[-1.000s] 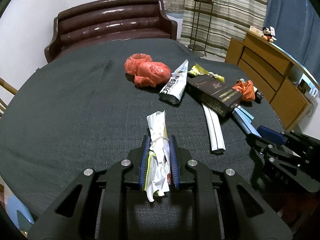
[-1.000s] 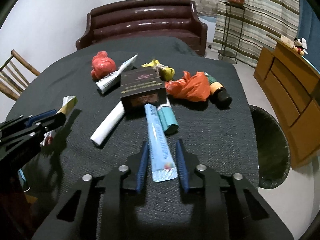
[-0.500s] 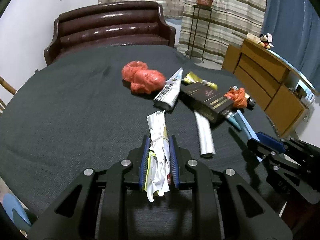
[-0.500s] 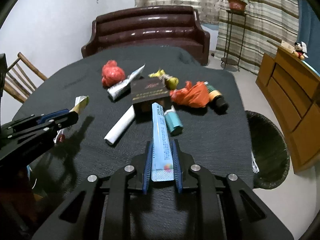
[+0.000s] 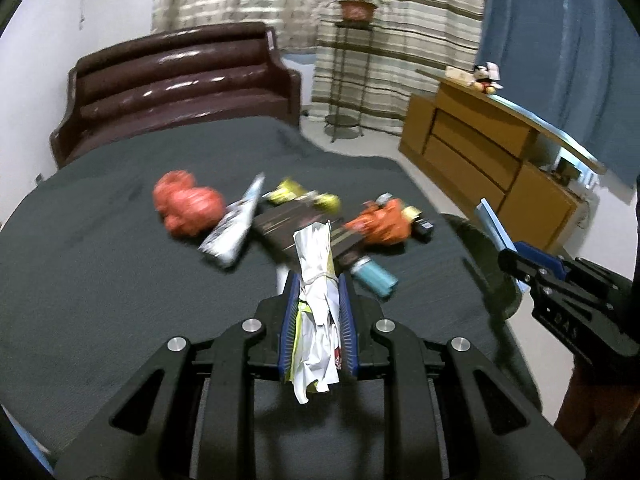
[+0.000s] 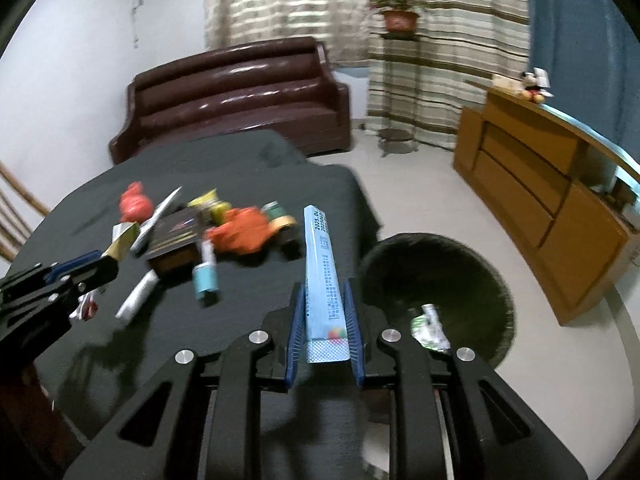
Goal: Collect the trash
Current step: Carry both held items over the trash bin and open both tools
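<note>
My left gripper (image 5: 318,294) is shut on a crumpled white wrapper bundle (image 5: 316,280) and holds it above the dark table (image 5: 100,280). My right gripper (image 6: 325,300) is shut on a long light-blue tube box (image 6: 322,268), raised near the table's right edge beside a round black trash bin (image 6: 440,272) on the floor. The bin holds a crumpled wrapper (image 6: 428,326). Trash on the table includes red bags (image 5: 186,208), an orange bag (image 5: 380,222), a dark box (image 5: 304,228), a silver-white tube (image 5: 236,228) and a teal tube (image 5: 374,274).
A brown sofa (image 5: 176,84) stands behind the table. A wooden sideboard (image 6: 552,216) stands to the right and a plant stand (image 6: 396,80) by the curtains. A wooden chair (image 6: 16,216) is at the left edge.
The right gripper shut on the blue tube box, lifted it off the table and swung right toward the bin. The left gripper rose and moved right with its wrapper.
</note>
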`<move>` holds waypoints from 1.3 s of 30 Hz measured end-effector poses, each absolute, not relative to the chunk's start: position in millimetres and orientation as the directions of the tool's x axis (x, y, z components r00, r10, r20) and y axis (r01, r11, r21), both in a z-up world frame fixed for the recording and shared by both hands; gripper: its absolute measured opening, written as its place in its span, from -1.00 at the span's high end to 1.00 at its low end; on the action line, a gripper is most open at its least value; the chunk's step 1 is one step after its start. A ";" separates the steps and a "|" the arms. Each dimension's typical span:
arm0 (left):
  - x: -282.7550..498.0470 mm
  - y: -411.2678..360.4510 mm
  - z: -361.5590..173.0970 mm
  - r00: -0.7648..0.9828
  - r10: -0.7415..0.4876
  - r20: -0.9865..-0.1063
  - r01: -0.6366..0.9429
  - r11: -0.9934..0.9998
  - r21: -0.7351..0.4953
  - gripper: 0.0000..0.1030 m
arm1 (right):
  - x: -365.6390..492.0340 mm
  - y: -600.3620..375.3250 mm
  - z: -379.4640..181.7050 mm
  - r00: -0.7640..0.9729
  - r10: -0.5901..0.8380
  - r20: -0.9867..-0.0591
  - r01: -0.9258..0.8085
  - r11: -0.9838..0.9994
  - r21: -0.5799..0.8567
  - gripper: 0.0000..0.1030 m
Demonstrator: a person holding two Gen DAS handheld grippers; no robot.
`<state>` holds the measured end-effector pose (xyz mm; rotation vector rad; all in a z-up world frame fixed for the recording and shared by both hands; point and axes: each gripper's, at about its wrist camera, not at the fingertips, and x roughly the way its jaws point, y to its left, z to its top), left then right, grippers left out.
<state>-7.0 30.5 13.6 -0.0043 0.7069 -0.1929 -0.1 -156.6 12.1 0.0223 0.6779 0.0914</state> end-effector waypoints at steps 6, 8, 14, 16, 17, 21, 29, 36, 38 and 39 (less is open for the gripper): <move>8.2 -13.8 16.3 0.737 -0.239 -0.632 0.256 0.964 -0.067 0.61 | 10.0 -191.9 14.0 0.795 0.005 -0.607 0.014 1.000 0.028 0.59; 14.3 -29.0 16.5 0.733 -0.259 -0.629 0.283 0.957 -0.064 0.61 | 13.1 -201.1 13.8 0.796 -0.012 -0.605 0.036 0.999 0.027 0.59; 34.3 -70.1 11.7 0.717 -0.293 -0.632 0.339 0.939 -0.051 0.61 | 24.8 -228.1 8.6 0.794 -0.048 -0.607 0.091 0.995 0.041 0.59; 42.7 -84.9 8.6 0.707 -0.303 -0.639 0.353 0.934 -0.052 0.61 | 28.4 -234.7 6.6 0.794 -0.056 -0.606 0.105 0.994 0.045 0.59; 46.4 -91.3 7.2 0.704 -0.305 -0.642 0.360 0.932 -0.049 0.61 | 29.9 -237.8 5.8 0.794 -0.059 -0.606 0.110 0.993 0.047 0.59; 60.8 -112.7 3.4 0.697 -0.307 -0.648 0.371 0.928 -0.040 0.61 | 35.7 -248.8 2.9 0.793 -0.066 -0.605 0.128 0.990 0.061 0.59; 86.6 -149.0 -4.1 0.688 -0.296 -0.662 0.387 0.922 -0.010 0.61 | 50.7 -268.8 -3.3 0.793 -0.075 -0.605 0.154 0.985 0.080 0.59; 108.2 -166.8 -13.5 0.672 -0.271 -0.689 0.382 0.924 0.009 0.60 | 62.8 -279.7 -10.2 0.787 -0.077 -0.612 0.170 0.981 0.095 0.59; 114.2 -171.7 -16.0 0.667 -0.264 -0.697 0.381 0.925 0.015 0.60 | 66.3 -283.7 -13.3 0.784 -0.076 -0.616 0.174 0.979 0.101 0.59; 116.7 -173.6 -17.4 0.665 -0.260 -0.700 0.381 0.924 0.019 0.60 | 67.7 -284.7 -14.3 0.782 -0.075 -0.619 0.175 0.979 0.103 0.59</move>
